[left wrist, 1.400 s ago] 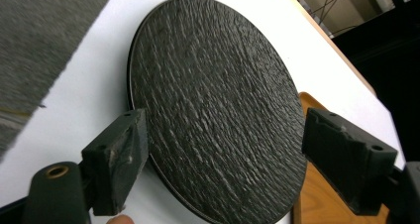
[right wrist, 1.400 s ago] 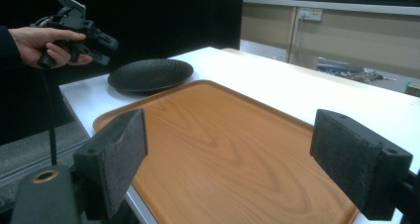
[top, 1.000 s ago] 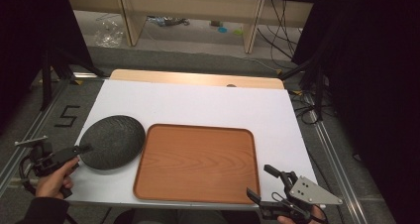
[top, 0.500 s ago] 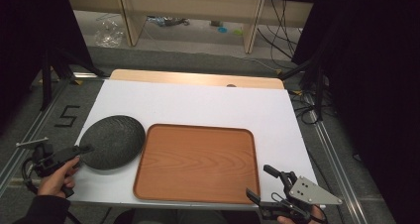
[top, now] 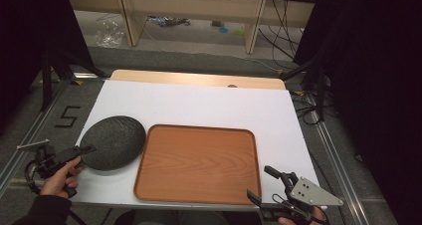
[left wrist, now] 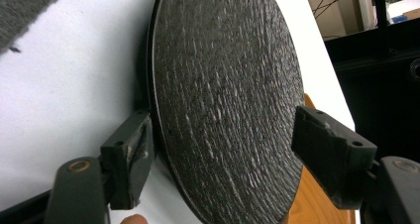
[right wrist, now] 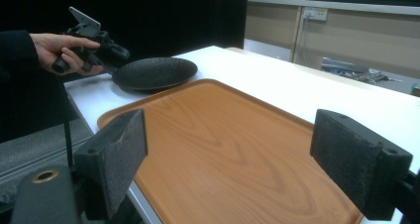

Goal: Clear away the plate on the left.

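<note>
My left gripper [top: 82, 151] at near-left rim of round dark textured plate [top: 113, 142], jaws spread astride edge, prob. not pinching yet. Plate on white tabletop [top: 199, 105], just left of wooden tray [top: 199, 164]. Right gripper [top: 266, 185] spread, empty, farther off.

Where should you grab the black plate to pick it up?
By its thin rim on the near left edge, coming in from the left side. The plate lies flat and wide, so only the rim fits between the jaws. The left gripper is already open around that edge.
</note>
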Available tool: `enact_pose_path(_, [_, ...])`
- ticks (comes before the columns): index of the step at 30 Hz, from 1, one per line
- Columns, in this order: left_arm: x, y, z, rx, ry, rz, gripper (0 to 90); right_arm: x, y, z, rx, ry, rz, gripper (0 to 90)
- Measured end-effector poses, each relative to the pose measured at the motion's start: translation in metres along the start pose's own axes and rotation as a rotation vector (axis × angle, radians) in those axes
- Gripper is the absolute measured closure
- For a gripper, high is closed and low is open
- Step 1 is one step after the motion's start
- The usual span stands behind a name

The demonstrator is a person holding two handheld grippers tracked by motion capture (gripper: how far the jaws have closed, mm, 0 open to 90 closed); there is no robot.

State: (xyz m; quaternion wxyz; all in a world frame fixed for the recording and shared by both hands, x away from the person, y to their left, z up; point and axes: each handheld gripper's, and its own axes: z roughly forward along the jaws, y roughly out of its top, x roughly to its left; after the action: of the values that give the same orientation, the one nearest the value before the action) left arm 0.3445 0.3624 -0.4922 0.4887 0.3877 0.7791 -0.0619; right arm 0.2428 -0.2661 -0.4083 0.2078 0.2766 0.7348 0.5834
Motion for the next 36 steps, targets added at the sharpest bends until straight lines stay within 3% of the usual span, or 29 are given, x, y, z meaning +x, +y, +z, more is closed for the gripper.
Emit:
enact_pose_path(3, [0.001, 0.0, 0.001, -0.003, -0.006, -0.018, 27.5, 0.001, 0.0, 0.0, 0.001, -0.001, 0.015, 15.6])
enact_pose_path(7, [0.006, 0.0, 0.003, -0.011, -0.034, -0.061, 32.5, 0.0, 0.0, 0.002, -0.015, -0.002, -0.006, 15.6])
enact_pose_path(10, [0.012, -0.001, 0.004, -0.018, -0.048, -0.105, 37.0, 0.001, 0.0, 0.0, 0.014, -0.007, -0.01, 15.6])
enact_pose_path(20, [0.022, -0.002, 0.01, -0.016, -0.075, -0.168, 51.7, 0.001, 0.0, 0.001, 0.0, 0.002, -0.011, 15.6])
enact_pose_path(24, [0.026, -0.003, 0.011, -0.019, -0.06, -0.191, 65.5, 0.002, 0.0, 0.002, 0.002, 0.004, -0.009, 15.6])
enact_pose_path(25, [0.027, -0.004, 0.012, -0.025, -0.038, -0.21, 69.4, 0.001, 0.0, 0.001, 0.006, 0.007, -0.015, 15.6])
enact_pose_path(29, [0.031, -0.006, 0.011, -0.044, -0.041, -0.24, 79.3, 0.001, 0.0, 0.002, 0.003, 0.0, -0.013, 15.6])
enact_pose_path(32, [0.033, -0.006, 0.011, -0.049, -0.052, -0.252, 81.7, 0.002, 0.0, 0.001, 0.009, 0.004, -0.002, 15.6])
enact_pose_path(33, [0.032, -0.006, 0.009, -0.07, -0.083, -0.262, 83.0, 0.001, 0.0, 0.002, 0.002, 0.0, -0.015, 15.6])
enact_pose_path(34, [0.032, -0.006, 0.009, -0.07, -0.083, -0.262, 84.4, 0.001, 0.0, 0.002, 0.002, 0.0, -0.015, 15.6])
enact_pose_path(35, [0.028, -0.006, 0.007, -0.093, -0.099, -0.254, 85.4, 0.002, 0.0, 0.001, 0.025, 0.013, -0.007, 15.7])
enact_pose_path(36, [0.022, -0.005, 0.005, -0.092, -0.089, -0.238, 85.4, 0.002, 0.0, 0.002, 0.016, 0.019, -0.011, 15.7])
